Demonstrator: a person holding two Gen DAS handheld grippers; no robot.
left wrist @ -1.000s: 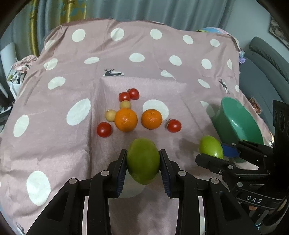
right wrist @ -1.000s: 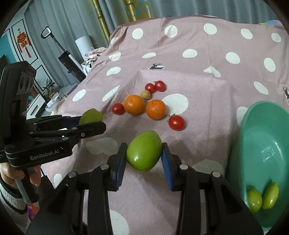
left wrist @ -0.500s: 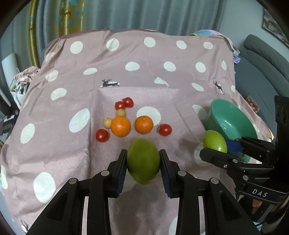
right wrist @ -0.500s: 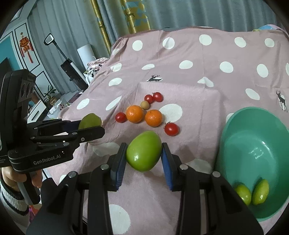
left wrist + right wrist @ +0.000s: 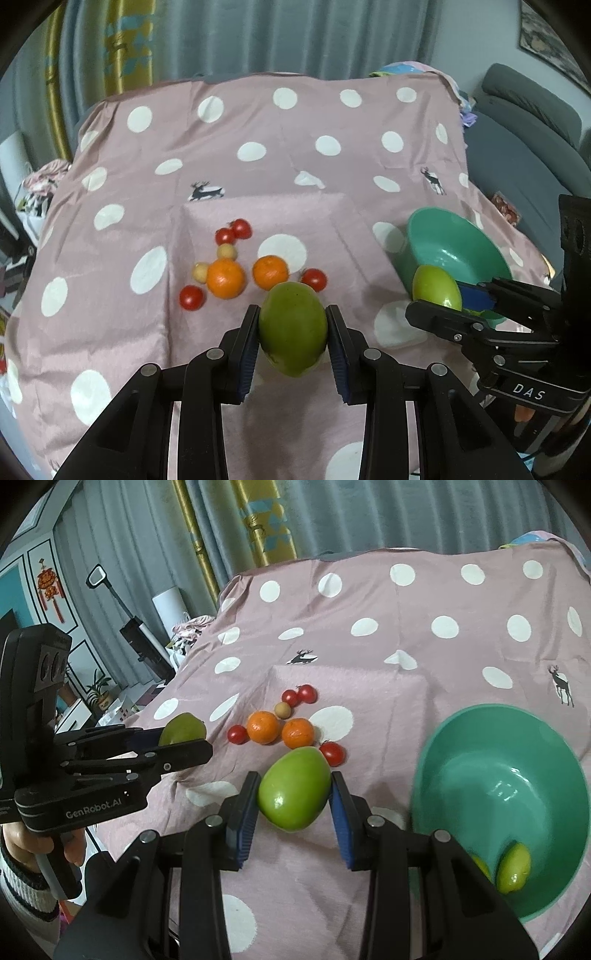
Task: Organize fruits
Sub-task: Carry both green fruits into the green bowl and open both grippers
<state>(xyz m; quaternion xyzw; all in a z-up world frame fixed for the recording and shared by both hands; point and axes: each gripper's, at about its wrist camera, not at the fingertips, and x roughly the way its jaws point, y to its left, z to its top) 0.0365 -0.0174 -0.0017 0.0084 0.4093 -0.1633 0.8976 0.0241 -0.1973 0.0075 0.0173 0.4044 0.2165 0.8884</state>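
My left gripper [image 5: 292, 312] is shut on a dark green mango [image 5: 291, 332], held above the spotted cloth. My right gripper [image 5: 294, 779] is shut on a brighter green mango [image 5: 295, 794]. Each wrist view also shows the other gripper from the side: the right gripper [image 5: 443, 300] with its mango [image 5: 436, 286] in front of the green bowl [image 5: 436, 229], and the left gripper [image 5: 184, 740] with its mango [image 5: 183, 728]. Two oranges [image 5: 226, 277] [image 5: 270, 272], several cherry tomatoes [image 5: 191, 297] and two small yellow fruits [image 5: 226, 252] lie on the cloth beyond.
The green bowl [image 5: 480, 716] stands at the right on the pink dotted tablecloth [image 5: 406, 627] and holds two small yellow-green fruits [image 5: 513, 867]. A grey sofa [image 5: 528, 122] is at the right, curtains [image 5: 258, 37] are behind, and a person's hand [image 5: 22, 849] holds the left gripper.
Both grippers have risen and drawn back from the table with their mangoes held. The fruit pile looks smaller and farther, and more of the bowl shows.
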